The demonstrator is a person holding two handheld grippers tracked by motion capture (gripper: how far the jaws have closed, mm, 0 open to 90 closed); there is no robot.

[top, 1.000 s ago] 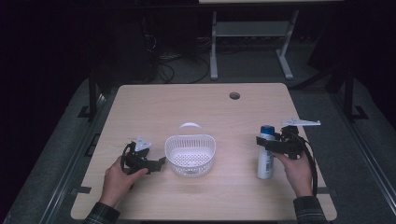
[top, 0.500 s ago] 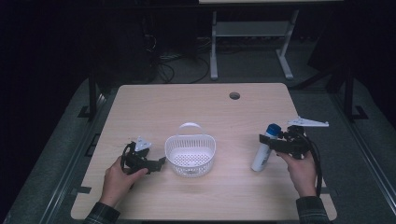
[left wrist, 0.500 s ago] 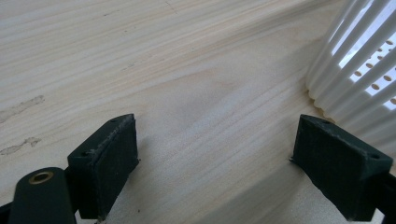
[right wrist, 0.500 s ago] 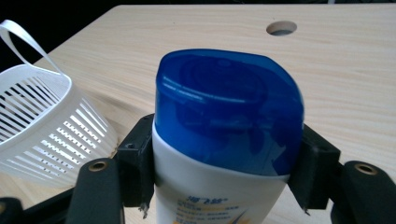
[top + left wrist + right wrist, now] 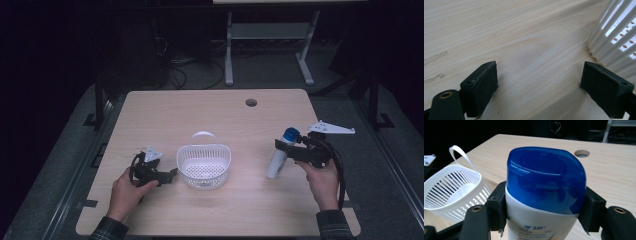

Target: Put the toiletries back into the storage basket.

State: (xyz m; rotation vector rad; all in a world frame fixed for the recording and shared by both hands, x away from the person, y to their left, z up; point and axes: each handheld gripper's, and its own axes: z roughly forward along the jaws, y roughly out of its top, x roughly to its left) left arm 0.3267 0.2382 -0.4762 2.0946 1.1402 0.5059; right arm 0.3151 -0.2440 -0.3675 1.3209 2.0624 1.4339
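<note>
A white bottle with a blue cap point(image 5: 278, 157) is at the right of the table. It is tilted, its cap toward the far right. My right gripper point(image 5: 283, 146) is shut on it just below the cap. In the right gripper view the black pads point(image 5: 497, 206) press both sides of the bottle point(image 5: 545, 180). A white slotted basket point(image 5: 204, 165) with a loop handle sits at the table's middle. My left gripper point(image 5: 171, 174) lies low at the basket's left, open. In the left gripper view bare wood lies between the fingers of the left gripper point(image 5: 539, 85), and the basket wall point(image 5: 616, 32) stands at the right.
The wooden table point(image 5: 210, 115) has a round cable hole point(image 5: 251, 102) near its far edge. A metal stand point(image 5: 270, 35) and cables lie on the dark floor beyond. The basket point(image 5: 451, 187) is to the left in the right gripper view.
The bottle has tipped from nearly upright to a slant, its base swinging left toward the basket. The right hand shifted slightly. The left hand has kept still.
</note>
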